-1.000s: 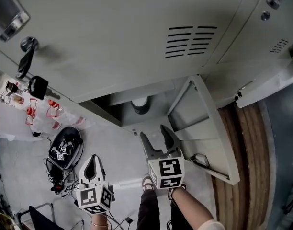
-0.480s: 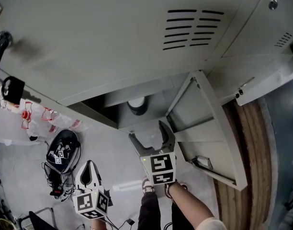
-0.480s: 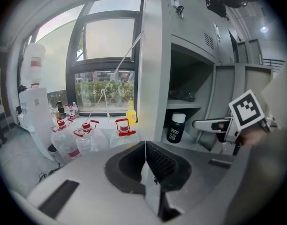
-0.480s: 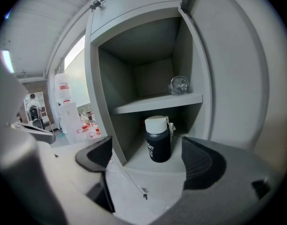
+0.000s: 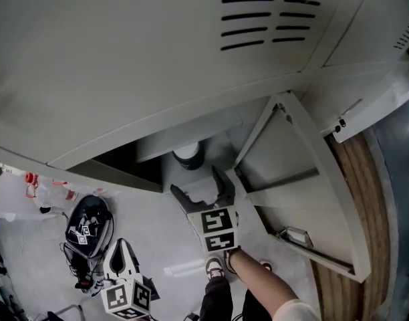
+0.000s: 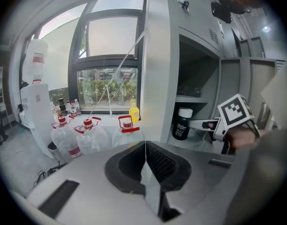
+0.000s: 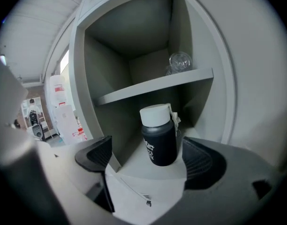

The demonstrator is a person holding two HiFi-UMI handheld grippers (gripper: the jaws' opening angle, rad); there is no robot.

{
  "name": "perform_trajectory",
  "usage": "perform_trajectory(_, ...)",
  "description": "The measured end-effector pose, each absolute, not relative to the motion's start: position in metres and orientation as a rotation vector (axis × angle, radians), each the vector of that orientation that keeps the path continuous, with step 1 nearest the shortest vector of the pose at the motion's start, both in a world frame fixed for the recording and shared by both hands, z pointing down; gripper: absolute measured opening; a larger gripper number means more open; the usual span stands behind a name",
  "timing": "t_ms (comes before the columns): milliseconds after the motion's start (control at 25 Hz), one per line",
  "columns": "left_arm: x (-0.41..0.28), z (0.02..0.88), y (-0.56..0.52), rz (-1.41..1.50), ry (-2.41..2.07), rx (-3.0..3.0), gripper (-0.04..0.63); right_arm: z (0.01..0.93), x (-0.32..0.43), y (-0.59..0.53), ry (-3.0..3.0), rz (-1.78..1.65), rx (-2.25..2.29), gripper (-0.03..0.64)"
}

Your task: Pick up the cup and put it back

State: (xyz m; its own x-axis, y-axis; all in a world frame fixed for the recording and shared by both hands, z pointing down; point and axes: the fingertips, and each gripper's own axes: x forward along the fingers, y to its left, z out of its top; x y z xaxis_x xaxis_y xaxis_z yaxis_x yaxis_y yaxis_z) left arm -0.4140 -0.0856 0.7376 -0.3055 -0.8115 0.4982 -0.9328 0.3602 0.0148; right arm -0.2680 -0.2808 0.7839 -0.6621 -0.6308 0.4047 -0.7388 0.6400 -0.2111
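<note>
Cup (image 7: 158, 137), black with a white lid, is set upright on the floor of the lower locker compartment (image 7: 134, 125), just ahead of the right gripper (image 7: 147, 155). It is framed between that gripper's two jaws but touched by neither. These jaws have just been opening and are spread wide, with nothing pinched. A clear glass (image 7: 179, 61) is seen above and beyond this gripper, on the shelf (image 7: 153, 89). The left gripper (image 6: 144, 165) is pressed together on nothing, and water bottles (image 6: 89, 135) are seen ahead to its left.
</note>
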Motion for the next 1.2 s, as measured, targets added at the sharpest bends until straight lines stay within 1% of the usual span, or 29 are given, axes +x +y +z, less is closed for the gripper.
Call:
perform_trajectory(440, -0.422, 0.754, -0.114, 0.344, -2.225, 1.558, 0.009, 0.811, -0.290, -0.317, -2.553, 0.518, 1.125, 0.446)
perform_trajectory(720, -0.430, 0.763, -0.129, 0.321, -2.256, 1.560, 0.009, 0.813, -0.306, -0.338, -2.583, 0.481, 1.126, 0.459)
perform_trajectory(1200, -0.444, 0.782, -0.128, 0.318, -2.286, 1.531, 0.009, 0.829, -0.317, -0.364, -2.572, 0.412, 1.145, 0.460)
